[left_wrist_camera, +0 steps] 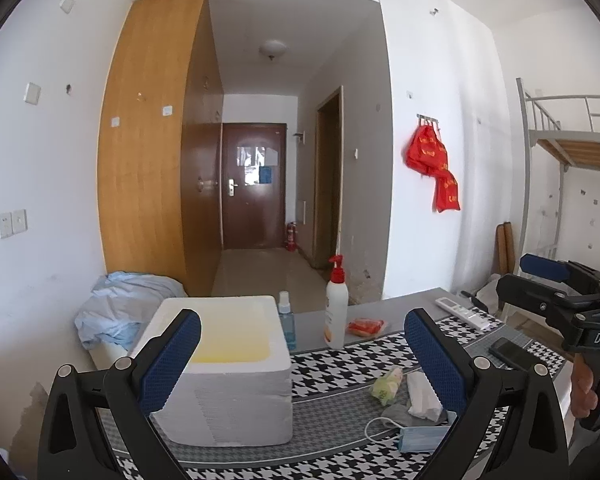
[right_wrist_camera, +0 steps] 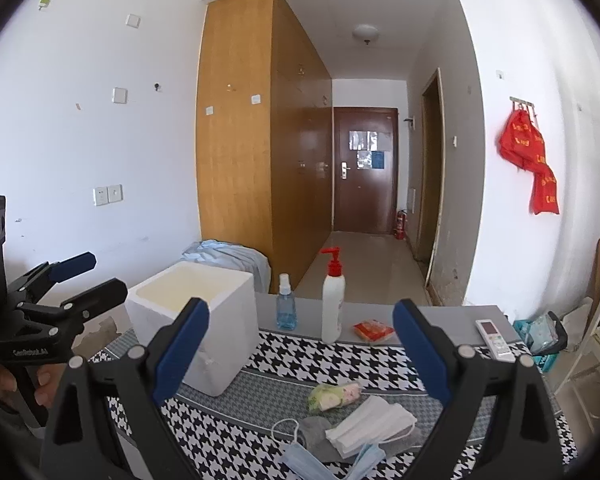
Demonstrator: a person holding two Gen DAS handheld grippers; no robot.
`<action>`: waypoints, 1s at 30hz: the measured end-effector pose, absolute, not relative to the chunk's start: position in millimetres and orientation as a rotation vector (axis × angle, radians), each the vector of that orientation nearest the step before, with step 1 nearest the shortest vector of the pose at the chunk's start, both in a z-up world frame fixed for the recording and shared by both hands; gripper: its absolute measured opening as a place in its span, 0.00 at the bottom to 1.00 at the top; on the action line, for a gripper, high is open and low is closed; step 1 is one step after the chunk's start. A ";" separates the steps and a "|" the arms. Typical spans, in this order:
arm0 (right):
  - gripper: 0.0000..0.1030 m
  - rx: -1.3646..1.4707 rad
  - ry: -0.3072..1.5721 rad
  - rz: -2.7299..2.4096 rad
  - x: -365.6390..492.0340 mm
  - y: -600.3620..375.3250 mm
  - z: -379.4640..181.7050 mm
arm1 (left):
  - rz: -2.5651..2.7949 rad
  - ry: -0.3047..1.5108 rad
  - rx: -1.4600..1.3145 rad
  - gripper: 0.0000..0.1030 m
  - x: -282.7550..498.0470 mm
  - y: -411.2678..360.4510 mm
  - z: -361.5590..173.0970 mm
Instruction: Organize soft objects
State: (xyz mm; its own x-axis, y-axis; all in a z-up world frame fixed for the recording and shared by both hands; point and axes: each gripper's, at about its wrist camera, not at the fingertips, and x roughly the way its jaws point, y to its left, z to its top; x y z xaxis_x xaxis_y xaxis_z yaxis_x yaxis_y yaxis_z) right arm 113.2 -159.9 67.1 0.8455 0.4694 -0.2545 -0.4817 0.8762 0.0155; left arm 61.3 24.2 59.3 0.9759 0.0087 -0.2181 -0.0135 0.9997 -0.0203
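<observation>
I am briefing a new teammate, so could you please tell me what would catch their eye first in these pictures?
Probably the open white foam box on the left of the houndstooth tablecloth. Near the front edge lies a small pile of soft things: a blue face mask, folded white tissues and a green tissue pack. Both the left gripper and right gripper hover open and empty.

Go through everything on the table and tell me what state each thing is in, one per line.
Left hand-held gripper: open, holding nothing.
Right hand-held gripper: open, holding nothing.
Foam box: lid off, upright.
Pump bottle: upright.
Spray bottle: upright, part filled.
Blue face mask: lying loose.
White folded tissues: lying loose on the pile.
Green tissue pack: lying flat.
Phone: screen dark.
</observation>
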 end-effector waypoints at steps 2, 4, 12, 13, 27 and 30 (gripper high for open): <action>0.93 -0.047 0.259 0.489 113.3 -163.8 66.4 | 0.003 0.224 -0.023 0.99 63.7 21.4 58.4; 0.93 -0.043 0.260 0.484 113.5 -167.8 65.4 | -0.006 0.226 -0.023 0.99 67.3 17.6 59.1; 0.93 -0.045 0.268 0.448 114.4 -179.6 63.7 | -0.043 0.236 -0.013 0.99 74.6 8.0 56.2; 0.93 -0.046 0.270 0.443 114.6 -181.0 63.2 | -0.047 0.238 -0.010 0.99 75.2 6.5 55.5; 0.93 -0.033 0.292 0.406 121.0 -198.1 53.8 | -0.096 0.278 0.008 0.99 94.8 -12.3 44.1; 0.93 -0.020 0.302 0.393 125.9 -203.3 50.5 | -0.100 0.293 0.005 0.99 100.5 -13.2 40.6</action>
State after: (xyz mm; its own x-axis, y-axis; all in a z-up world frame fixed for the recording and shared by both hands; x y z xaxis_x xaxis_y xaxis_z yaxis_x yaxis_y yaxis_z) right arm 125.9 -203.3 50.5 0.8797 0.3738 -0.2940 -0.3799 0.9242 0.0385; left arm 100.5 -13.2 40.6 0.9525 -0.0979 -0.2884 0.0994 0.9950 -0.0097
